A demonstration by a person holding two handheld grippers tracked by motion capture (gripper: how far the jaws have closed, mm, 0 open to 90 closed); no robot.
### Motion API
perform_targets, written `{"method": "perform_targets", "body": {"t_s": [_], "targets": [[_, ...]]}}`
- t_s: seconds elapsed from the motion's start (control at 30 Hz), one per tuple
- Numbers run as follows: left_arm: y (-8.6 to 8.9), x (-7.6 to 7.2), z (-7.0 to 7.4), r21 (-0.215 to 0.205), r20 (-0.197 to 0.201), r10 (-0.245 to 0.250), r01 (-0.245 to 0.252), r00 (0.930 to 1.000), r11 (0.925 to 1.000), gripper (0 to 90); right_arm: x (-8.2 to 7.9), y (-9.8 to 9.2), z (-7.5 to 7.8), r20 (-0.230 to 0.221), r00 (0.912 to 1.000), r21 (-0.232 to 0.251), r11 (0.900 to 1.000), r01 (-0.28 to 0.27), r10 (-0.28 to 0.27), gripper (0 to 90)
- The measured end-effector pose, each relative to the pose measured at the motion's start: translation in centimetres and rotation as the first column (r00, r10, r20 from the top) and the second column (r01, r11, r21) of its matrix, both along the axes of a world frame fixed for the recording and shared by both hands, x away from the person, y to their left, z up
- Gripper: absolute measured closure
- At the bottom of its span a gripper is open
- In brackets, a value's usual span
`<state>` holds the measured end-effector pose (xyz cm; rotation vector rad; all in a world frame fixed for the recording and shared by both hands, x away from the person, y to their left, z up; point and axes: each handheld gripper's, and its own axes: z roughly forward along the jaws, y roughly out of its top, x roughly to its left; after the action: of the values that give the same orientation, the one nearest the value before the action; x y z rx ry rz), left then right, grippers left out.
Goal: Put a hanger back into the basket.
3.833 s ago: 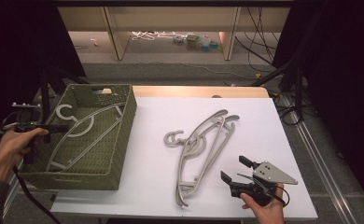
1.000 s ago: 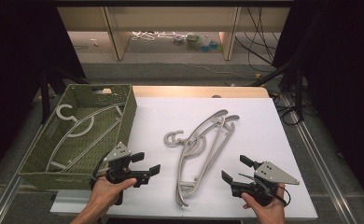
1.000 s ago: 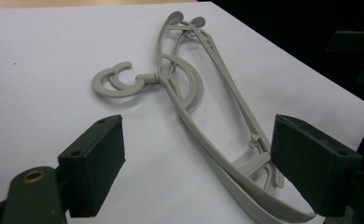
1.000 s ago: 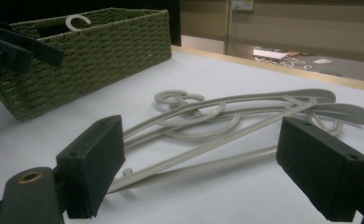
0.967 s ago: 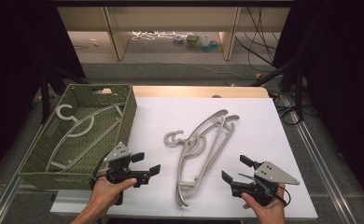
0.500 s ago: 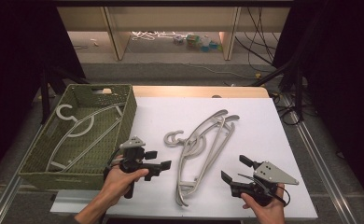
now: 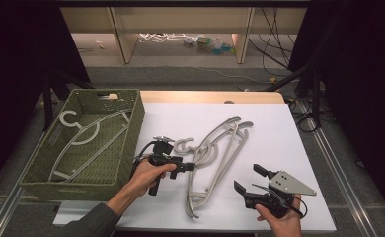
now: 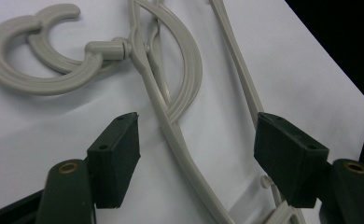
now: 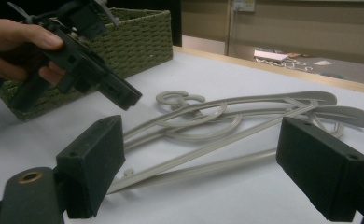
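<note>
L gripper (image 7: 184,167) fingers closing astride hanger (image 8: 171,121) arm, no contact yet

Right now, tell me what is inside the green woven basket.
Inside the green woven basket lies one grey hanger, hook toward the far left corner. The near wall hides the floor strip just behind it, so anything there cannot be seen.
</note>
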<state>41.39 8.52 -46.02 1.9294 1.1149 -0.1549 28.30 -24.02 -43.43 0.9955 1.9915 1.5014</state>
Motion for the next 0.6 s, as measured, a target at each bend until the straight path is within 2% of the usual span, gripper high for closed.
{"method": "perform_targets", "body": {"t_s": [0.1,0.13,0.2,0.27,0.43,0.5,0.6], "targets": [[-0.8,0.7,-0.7,0.017,-0.015,-0.004,0.004,0.9999,0.9999,33.2,0.1,0.1,-0.1,0.015,0.9999,0.019,1.000,-0.003,0.003,16.1],[-1.0,1.0,-0.8,0.039,-0.031,-0.012,0.013,0.9994,0.9992,33.4,0.1,0.1,-0.1,0.016,0.9999,0.019,1.000,-0.003,0.002,16.1],[-1.4,1.5,-1.5,0.057,-0.039,-0.010,0.013,0.9992,0.9983,35.4,0.0,0.0,0.0,0.008,1.0000,0.001,1.000,0.006,-0.006,16.2],[-1.6,1.8,-1.8,0.069,-0.047,-0.019,0.023,0.9987,0.9973,37.9,0.1,0.1,-0.1,0.017,0.9998,0.022,1.000,-0.002,0.001,16.2],[-2.1,2.1,-2.3,0.079,-0.061,-0.036,0.041,0.9975,0.9960,44.5,0.0,-0.2,0.0,0.006,1.0000,-0.004,1.000,0.000,0.000,16.2],[-2.2,2.2,-2.4,0.067,-0.067,-0.035,0.040,0.9971,0.9969,47.3,0.0,-0.2,0.0,0.009,1.0000,0.002,1.000,0.001,-0.001,16.2],[-2.5,2.3,-2.6,0.078,-0.060,-0.053,0.058,0.9968,0.9953,49.4,0.0,-0.2,0.0,0.007,1.0000,0.002,1.000,-0.003,0.003,16.2]]}}
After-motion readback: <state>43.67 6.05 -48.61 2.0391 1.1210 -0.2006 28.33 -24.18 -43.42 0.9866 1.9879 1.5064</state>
